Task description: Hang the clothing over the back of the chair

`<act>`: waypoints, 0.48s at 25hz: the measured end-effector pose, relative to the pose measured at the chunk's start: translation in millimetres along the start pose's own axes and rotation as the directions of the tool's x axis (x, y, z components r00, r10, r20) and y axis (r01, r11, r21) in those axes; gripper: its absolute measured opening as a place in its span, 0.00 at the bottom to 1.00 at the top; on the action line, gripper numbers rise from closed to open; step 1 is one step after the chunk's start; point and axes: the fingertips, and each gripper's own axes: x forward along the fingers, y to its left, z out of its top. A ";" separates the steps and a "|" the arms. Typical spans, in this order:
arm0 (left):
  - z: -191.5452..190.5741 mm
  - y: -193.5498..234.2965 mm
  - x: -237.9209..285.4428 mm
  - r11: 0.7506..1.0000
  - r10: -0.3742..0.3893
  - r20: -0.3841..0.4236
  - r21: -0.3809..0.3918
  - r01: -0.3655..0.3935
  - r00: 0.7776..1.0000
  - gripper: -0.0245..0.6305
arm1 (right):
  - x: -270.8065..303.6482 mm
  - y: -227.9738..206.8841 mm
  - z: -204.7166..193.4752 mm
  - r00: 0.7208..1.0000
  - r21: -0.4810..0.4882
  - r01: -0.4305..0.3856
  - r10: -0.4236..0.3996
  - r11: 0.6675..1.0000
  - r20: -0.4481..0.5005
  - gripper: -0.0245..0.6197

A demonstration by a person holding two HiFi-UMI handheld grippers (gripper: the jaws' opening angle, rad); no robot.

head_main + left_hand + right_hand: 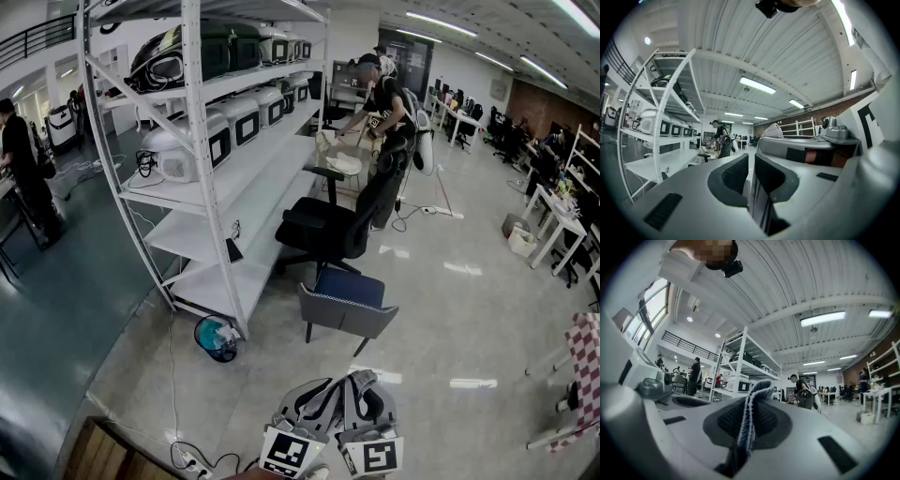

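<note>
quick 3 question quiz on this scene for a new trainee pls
1. True or false: the right gripper is shut on the clothing.
2. What colour is the seat of the grey chair? A red, B blue, C green.
3. Fill in: the teal bin stands on the floor at the foot of the white ____.
Key: 1 true; 2 B; 3 shelves.

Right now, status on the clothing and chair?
Left gripper and right gripper both shut on the clothing. Clothing not yet on any chair. Grey chair ahead, black chair beyond; nothing seen in between.
</note>
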 end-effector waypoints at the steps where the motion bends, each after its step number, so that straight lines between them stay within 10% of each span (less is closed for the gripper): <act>1: -0.7 -0.3 0.8 1.000 -0.001 -0.001 -0.002 0.001 1.000 0.11 | 0.0 -0.5 -0.8 1.000 0.000 0.000 0.000 1.000 -0.001 0.09; 12: -8.4 -7.2 5.8 1.000 -0.022 -0.016 -0.016 0.022 1.000 0.11 | -3.5 -5.2 -8.3 1.000 0.003 0.013 -0.013 1.000 -0.018 0.09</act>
